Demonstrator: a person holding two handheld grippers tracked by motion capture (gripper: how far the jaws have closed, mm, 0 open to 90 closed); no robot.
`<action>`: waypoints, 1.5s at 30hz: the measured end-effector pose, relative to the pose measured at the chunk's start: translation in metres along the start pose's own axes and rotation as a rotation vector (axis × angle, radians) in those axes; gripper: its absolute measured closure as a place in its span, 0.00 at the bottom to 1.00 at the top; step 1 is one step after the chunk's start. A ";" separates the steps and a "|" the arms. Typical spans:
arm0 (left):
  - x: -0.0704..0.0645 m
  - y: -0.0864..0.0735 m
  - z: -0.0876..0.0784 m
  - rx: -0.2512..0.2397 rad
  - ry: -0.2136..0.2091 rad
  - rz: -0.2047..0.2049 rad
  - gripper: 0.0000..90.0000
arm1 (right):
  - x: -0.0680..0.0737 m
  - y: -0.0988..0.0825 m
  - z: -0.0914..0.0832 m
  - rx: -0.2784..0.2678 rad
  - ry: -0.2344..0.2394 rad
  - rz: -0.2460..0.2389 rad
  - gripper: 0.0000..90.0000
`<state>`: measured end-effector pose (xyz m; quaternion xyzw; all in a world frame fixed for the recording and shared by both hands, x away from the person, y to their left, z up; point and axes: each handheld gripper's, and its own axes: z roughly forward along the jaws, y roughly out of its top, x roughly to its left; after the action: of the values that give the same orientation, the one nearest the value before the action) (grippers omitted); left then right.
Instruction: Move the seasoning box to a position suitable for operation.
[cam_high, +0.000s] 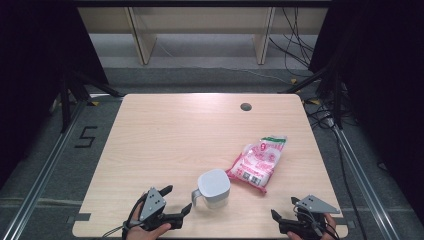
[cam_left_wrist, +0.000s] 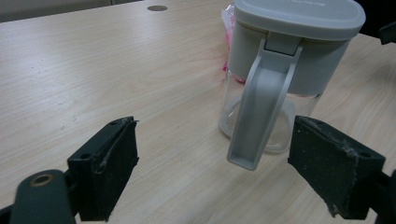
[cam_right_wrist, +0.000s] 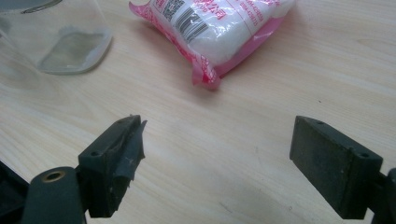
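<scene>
— Clear glass under a grey lid: is that the jug (cam_high: 214, 188)?

— Yes. It stands upright on the tabletop (cam_high: 165, 135), near the front edge and a little right of the middle. Its grey handle (cam_left_wrist: 259, 114) points toward the left gripper (cam_high: 176, 200).

— Is that gripper holding it?

— No. The left gripper is released, jaws spread wide with nothing between the pads. In the left gripper view the handle rises just beyond the gap between the jaws, nearer the right one, and touches neither.

— And the pink thing?

— A pink and white bag (cam_high: 258, 162) with a white filling lies flat just behind and to the right of the jug. In the high view its near corner sits close beside the lid; I cannot tell whether they touch.

— The other hand?

— The right gripper (cam_high: 284, 207) rests low at the front right corner of the tabletop, also released and holding nothing. In the right gripper view the bag's sealed end lies ahead of its jaws, apart from them.
</scene>
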<state>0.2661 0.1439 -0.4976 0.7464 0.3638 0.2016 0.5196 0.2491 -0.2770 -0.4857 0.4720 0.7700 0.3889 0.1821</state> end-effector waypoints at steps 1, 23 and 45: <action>0.002 0.000 -0.001 0.021 0.008 0.023 0.16 | 0.000 0.000 0.000 0.004 -0.002 0.001 0.20; -0.013 0.006 0.005 -0.021 -0.063 0.032 0.27 | 0.004 0.000 0.000 0.030 0.005 0.013 0.21; -0.015 0.018 0.024 -0.034 -0.150 0.114 0.61 | 0.001 -0.001 0.005 0.017 0.026 -0.046 0.22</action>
<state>0.2787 0.1140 -0.4894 0.7698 0.2772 0.1806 0.5458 0.2514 -0.2736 -0.4894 0.4508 0.7861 0.3841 0.1771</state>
